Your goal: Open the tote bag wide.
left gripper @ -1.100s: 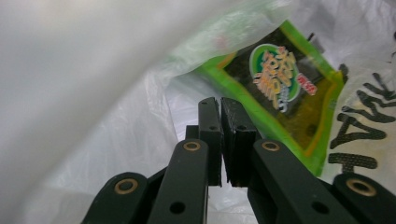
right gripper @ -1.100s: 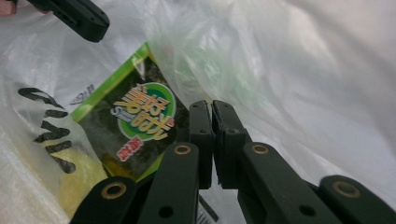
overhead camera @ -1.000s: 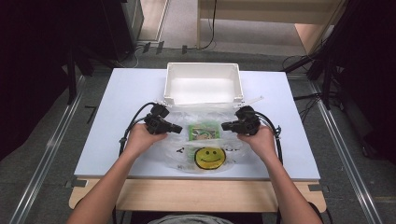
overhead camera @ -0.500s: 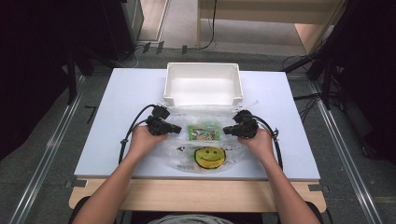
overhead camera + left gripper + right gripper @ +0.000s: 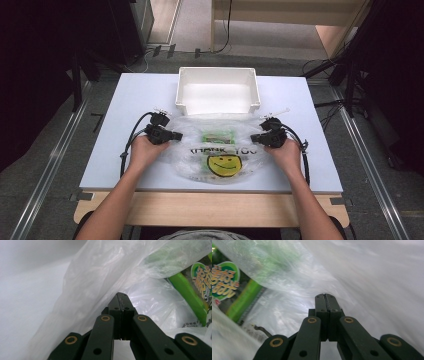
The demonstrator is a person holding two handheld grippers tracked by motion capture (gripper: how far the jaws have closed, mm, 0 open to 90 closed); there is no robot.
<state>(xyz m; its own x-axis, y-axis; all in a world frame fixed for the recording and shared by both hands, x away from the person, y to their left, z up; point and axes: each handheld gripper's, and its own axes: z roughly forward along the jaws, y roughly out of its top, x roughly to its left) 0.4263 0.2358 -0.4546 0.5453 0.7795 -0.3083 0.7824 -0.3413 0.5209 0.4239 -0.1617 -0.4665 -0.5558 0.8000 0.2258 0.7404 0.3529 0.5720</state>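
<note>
Plastic bag [image 5: 217, 155], thin and clear, printed with "THANK YOU" and a yellow smiley, is spread flat on the near half of the white table [image 5: 115, 100], just in front of the white bin [image 5: 217, 92]. A green snack packet [image 5: 218, 136] is seen inside the bag, towards its far edge; in the left gripper view the same packet [image 5: 190, 297] is visible through the film at the right. The film is judged very light, limp and slippery, prone to crumpling, stretching or tearing if pulled sharply; the packet is judged light, and likely to slide within the bag when the bag is tilted. Hold is best taken at the side edges or handles, where the film is gathered into several layers, rather than on a single sheet. The left gripper [image 5: 176, 135] is placed at the bag's left edge and the right gripper [image 5: 254, 138] at its right edge, each held in a hand that enters from the near side. In the left gripper view the jaws are pressed fully together, with film bunched at their tips [image 5: 121, 298]; a pinch of the bag appears to be held there. In the right gripper view the jaws are likewise pressed together against the film [image 5: 325, 298]; whether a layer is actually caught between them cannot be told. The bin is seen to be empty.
</note>
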